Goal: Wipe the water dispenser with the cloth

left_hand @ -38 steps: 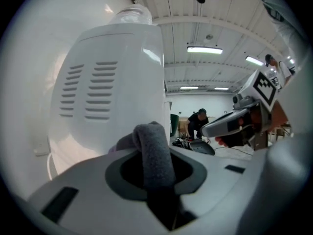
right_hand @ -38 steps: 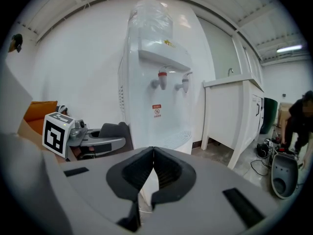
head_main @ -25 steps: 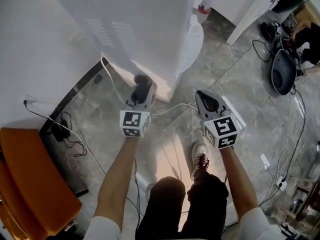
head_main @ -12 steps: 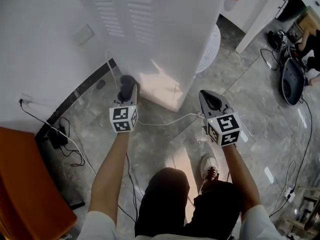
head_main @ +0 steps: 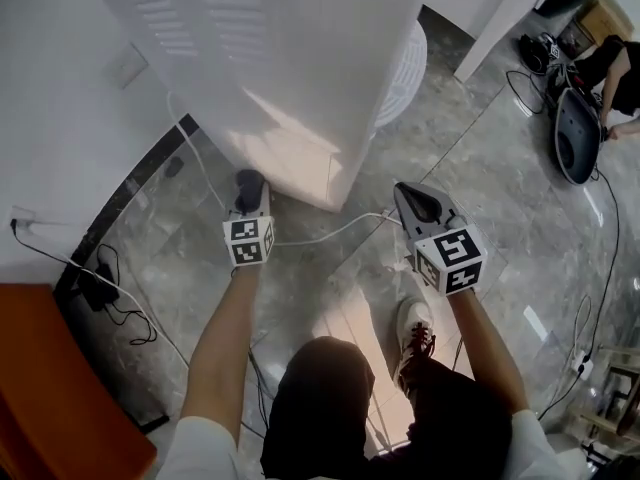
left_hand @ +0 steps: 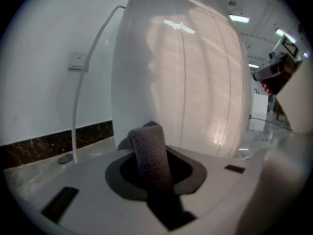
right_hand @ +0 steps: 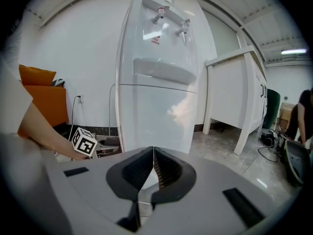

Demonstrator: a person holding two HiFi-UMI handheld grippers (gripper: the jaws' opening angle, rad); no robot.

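The white water dispenser (head_main: 290,68) stands tall ahead of me on the grey floor. In the right gripper view the dispenser (right_hand: 159,72) shows its two taps and drip ledge. My left gripper (head_main: 250,186) is low by the dispenser's bottom left corner, shut on a dark grey cloth (head_main: 251,180). In the left gripper view the rolled cloth (left_hand: 150,148) stands up between the jaws of the left gripper (left_hand: 146,133), close to the dispenser's side (left_hand: 190,82). My right gripper (head_main: 418,204) hangs to the right, apart from the dispenser. The right gripper (right_hand: 153,155) has its jaws together on nothing.
A white cable (head_main: 330,230) runs over the floor between the grippers. A white round fan (head_main: 405,68) leans behind the dispenser, beside a white cabinet (right_hand: 234,82). An orange seat (head_main: 50,388) and black cords (head_main: 100,278) lie left. A person (head_main: 615,63) crouches far right.
The head view has swung, so the dispenser fills more of the top. My left gripper has drifted left along the dispenser's foot with the cloth. The right gripper has hardly moved.
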